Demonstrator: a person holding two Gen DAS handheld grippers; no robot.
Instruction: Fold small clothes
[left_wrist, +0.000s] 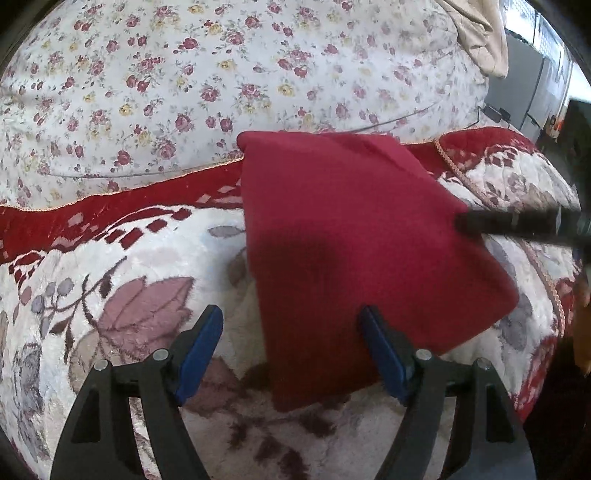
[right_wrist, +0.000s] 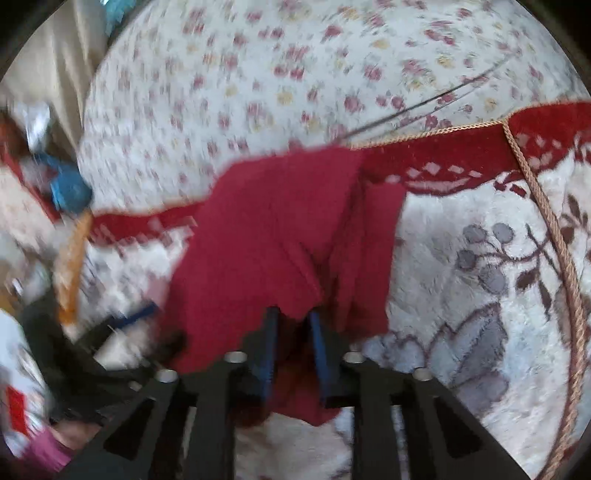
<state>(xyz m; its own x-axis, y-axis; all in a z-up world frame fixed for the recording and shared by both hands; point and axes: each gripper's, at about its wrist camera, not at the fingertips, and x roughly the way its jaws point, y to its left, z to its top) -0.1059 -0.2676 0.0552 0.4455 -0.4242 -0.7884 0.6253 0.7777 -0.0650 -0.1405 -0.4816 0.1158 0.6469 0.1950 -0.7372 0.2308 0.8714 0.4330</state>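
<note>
The red cloth (left_wrist: 354, 240) lies on a patterned rug (left_wrist: 129, 266), its far end overlapping the floral sheet (left_wrist: 184, 74). Left gripper (left_wrist: 291, 325) jaws are released; right gripper (right_wrist: 293, 321) jaws straddle the cloth's near edge, grip unclear.

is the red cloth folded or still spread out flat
Folded. The red cloth lies as a compact rectangle on the blanket, and the right wrist view shows stacked layers along its edge.

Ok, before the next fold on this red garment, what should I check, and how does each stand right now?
1. Left gripper open, nothing pinched: ok.
2. Red garment lies folded on the patterned rug: ok.
3. Right gripper has cloth between its fingers: ok.
4. Right gripper's pads actually pressing the cloth: cannot tell, blurred.
5. Garment edges aligned: not ok, a layer sticks out in the right wrist view.
</note>
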